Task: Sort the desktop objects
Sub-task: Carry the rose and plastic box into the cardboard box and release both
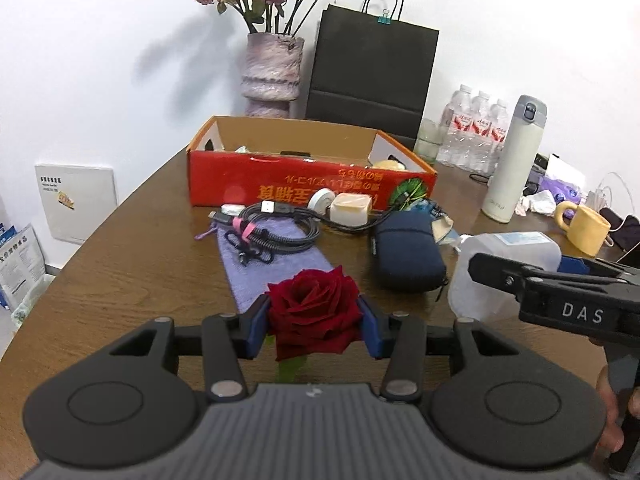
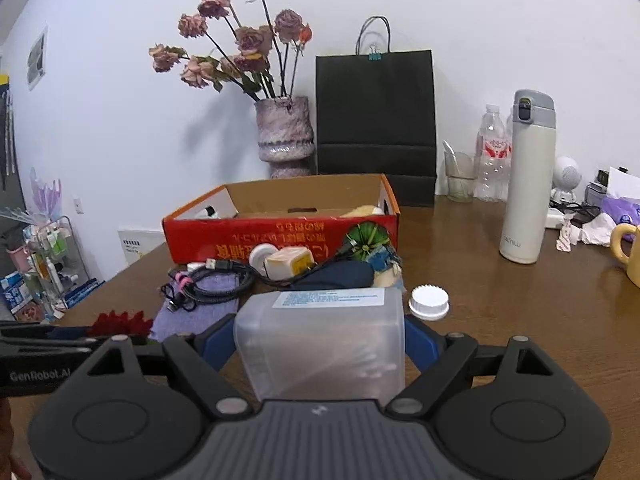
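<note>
My left gripper (image 1: 314, 326) is shut on a dark red rose (image 1: 312, 312), held above the near part of the wooden table (image 1: 132, 272). My right gripper (image 2: 320, 340) is shut on a translucent plastic box (image 2: 320, 340) with a white label; it also shows in the left wrist view (image 1: 500, 268). The rose shows at the left in the right wrist view (image 2: 120, 322). A red cardboard box (image 1: 308, 184) stands open mid-table. In front of it lie black cables (image 1: 276, 224), a purple cloth (image 1: 276, 264), a white charger (image 1: 348, 210) and a navy pouch (image 1: 404, 252).
A vase of dried roses (image 1: 272, 72) and a black paper bag (image 1: 372, 64) stand at the back wall. A white flask (image 2: 528, 176), water bottles (image 1: 476, 132), a glass (image 2: 460, 176) and a yellow mug (image 1: 584, 226) stand at the right. A white cap (image 2: 429, 302) lies near the box.
</note>
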`<state>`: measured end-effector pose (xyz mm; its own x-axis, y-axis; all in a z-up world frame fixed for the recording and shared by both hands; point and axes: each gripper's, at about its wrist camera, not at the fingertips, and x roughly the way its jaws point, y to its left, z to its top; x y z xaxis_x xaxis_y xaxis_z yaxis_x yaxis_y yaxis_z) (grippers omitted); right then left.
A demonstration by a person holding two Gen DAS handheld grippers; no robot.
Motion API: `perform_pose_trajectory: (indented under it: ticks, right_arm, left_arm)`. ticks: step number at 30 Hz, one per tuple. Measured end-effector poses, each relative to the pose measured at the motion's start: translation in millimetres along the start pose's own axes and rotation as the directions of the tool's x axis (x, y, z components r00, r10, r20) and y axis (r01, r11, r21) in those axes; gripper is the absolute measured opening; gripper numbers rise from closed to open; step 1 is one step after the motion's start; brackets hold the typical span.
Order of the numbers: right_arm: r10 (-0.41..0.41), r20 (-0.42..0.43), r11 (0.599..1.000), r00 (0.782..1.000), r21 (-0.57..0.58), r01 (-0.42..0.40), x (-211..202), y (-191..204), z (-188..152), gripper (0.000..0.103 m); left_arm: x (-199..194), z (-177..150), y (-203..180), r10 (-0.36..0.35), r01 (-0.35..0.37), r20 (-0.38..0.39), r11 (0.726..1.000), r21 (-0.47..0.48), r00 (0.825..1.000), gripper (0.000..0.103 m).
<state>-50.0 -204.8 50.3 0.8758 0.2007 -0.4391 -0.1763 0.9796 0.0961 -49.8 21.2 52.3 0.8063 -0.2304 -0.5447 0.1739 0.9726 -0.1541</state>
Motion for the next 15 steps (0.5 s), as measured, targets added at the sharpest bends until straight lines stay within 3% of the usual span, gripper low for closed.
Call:
perform_pose_trajectory:
  ticks: [3,7,11,15]
  right_arm:
    - [0.014,0.011,1.0,1.0,-0.019,-0.014,6,-2,11,0.086]
    - [0.014,0.019,0.999,1.0,-0.032,-0.013,20,-4,24,0.086]
    - [0.042,0.071,0.999,0.997,-0.025,-0.041,50,-14,71,0.086]
    - [0.074,0.1,0.997,0.992,-0.018,-0.073,88,-22,124,0.086]
  left_arm:
    - [4,12,6,-0.049,0.049,-0.006,0.997,-0.053,0.999,0.048]
    - [13,37,5,-0.043,0.044,0.029,0.998,-0.035,0.999,0.047]
    - [36,79,12,-0.092,0.094,0.082,0.995,-0.028,0.992,0.047]
    - [78,124,25,-0.079,0.081,0.061,0.996,-0.044,0.995,0.047]
